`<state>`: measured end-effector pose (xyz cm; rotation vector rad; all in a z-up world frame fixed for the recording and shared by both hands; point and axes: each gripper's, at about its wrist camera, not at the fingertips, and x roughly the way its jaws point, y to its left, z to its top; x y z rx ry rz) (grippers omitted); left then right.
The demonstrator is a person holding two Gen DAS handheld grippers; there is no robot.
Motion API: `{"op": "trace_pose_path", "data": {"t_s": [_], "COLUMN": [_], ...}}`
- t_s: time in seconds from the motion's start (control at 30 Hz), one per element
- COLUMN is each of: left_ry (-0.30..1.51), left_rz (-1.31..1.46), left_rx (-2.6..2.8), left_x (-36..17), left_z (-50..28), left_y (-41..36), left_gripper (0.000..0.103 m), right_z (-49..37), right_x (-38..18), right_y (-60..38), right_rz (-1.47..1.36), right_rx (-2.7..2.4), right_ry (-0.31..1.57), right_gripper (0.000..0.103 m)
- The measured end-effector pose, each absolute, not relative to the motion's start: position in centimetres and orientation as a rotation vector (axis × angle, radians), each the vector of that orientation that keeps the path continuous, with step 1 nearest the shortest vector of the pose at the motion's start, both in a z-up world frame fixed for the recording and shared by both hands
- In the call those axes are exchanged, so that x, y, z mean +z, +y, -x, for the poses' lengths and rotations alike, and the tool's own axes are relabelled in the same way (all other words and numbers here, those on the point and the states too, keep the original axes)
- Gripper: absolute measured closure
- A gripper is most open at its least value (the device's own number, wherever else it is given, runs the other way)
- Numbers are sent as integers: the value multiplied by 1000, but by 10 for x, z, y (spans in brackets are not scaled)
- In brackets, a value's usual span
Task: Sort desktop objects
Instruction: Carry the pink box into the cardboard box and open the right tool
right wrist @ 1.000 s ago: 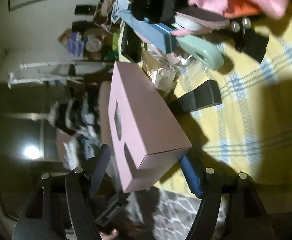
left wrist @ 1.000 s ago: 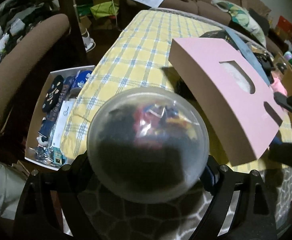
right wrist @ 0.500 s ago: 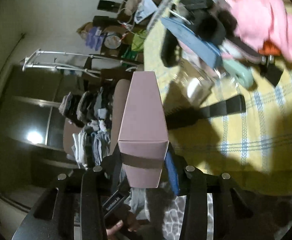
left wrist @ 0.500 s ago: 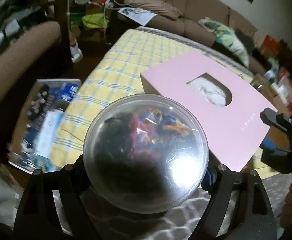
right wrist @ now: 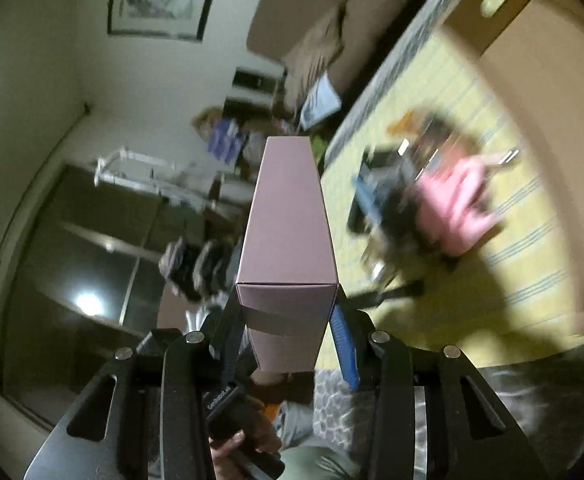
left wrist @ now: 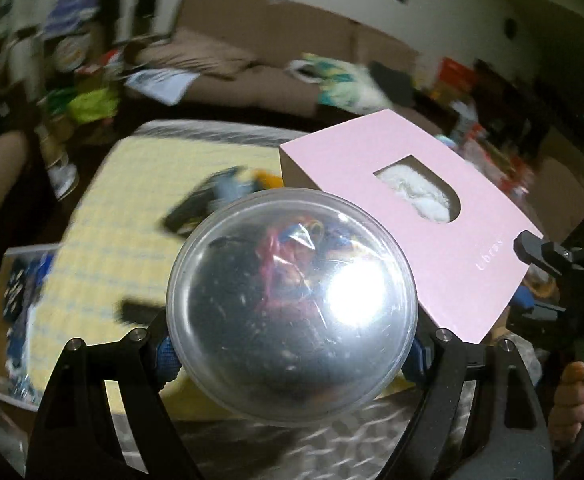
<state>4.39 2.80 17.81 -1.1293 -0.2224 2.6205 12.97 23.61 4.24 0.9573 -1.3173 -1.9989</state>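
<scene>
A clear plastic dome with colourful bits inside fills the left wrist view, and my left gripper is shut on its two sides. The blue pads press the rim. A pink box with a cut-out window showing white stuffing hangs in the air just right of the dome. My right gripper is shut on the near end of that pink box, which points away edge-on. One of the right gripper's fingers shows at the box's corner. Both objects are held well above the table.
The yellow checked tablecloth lies below, with a blurred pile including a pink cloth and a blue item. A cardboard box stands at the table's far side. A white tray of small items sits on the floor. A brown sofa lies beyond.
Both grippers have risen away from the table. The right jaws narrowed onto the pink box and the box turned edge-on. The dome stayed gripped in the left gripper.
</scene>
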Motion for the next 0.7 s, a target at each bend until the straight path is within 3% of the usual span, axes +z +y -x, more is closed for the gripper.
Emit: {"op": "trace_pose_path", "data": {"t_s": [0.27, 0.47, 0.6, 0.7], "left_ry": [-87, 167, 280, 405], "left_rz": [1145, 1237, 1278, 1253], "left_rx": [2447, 2377, 2356, 2373], "left_x": [169, 139, 123, 116], "left_z": [-17, 4, 4, 0], "left_y": [187, 276, 305, 318], "left_gripper": [20, 20, 19, 19], "right_z": [-178, -190, -185, -181], "right_x": [30, -18, -40, -42], "right_y": [372, 434, 449, 453], "right_rz": [-831, -848, -991, -1071], "right_rx": [-2179, -2243, -2262, -2310], "right_ry": [-1528, -1720, -1730, -1657], "right_gripper": [62, 62, 54, 58]}}
